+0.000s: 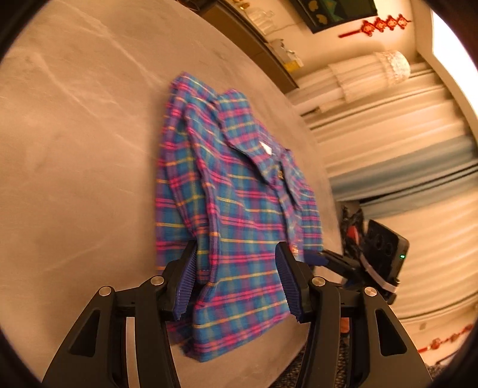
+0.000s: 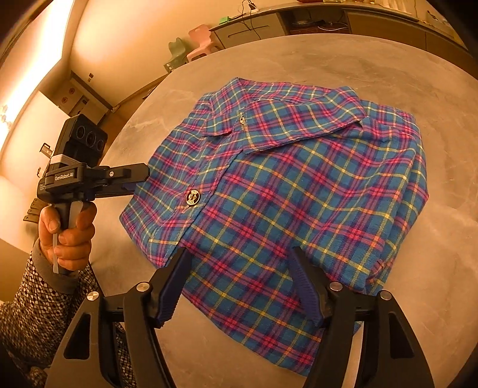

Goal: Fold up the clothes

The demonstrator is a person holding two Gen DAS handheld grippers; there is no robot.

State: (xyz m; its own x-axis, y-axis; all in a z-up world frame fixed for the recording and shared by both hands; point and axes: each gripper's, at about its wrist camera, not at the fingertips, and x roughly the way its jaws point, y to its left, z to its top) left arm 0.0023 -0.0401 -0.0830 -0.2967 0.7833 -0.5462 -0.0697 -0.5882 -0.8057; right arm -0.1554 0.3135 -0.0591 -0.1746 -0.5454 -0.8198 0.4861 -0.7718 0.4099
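Observation:
A blue, pink and yellow plaid shirt (image 2: 286, 185) lies folded on the round grey table (image 2: 388, 65), collar up and a gold button on its front. It also shows in the left wrist view (image 1: 236, 209). My left gripper (image 1: 236, 253) is open, its jaws straddling the shirt's near edge without pinching it. It shows from the side in the right wrist view (image 2: 136, 180) at the shirt's left edge. My right gripper (image 2: 239, 256) is open above the shirt's lower edge and holds nothing. In the left wrist view it (image 1: 316, 257) reaches the shirt's right corner.
The table (image 1: 74, 149) extends bare to the left of the shirt. Its edge runs close to the shirt's right side in the left wrist view. Small chairs (image 2: 197, 44) and a counter (image 2: 298, 21) stand beyond the table. Curtains (image 1: 403, 149) hang behind.

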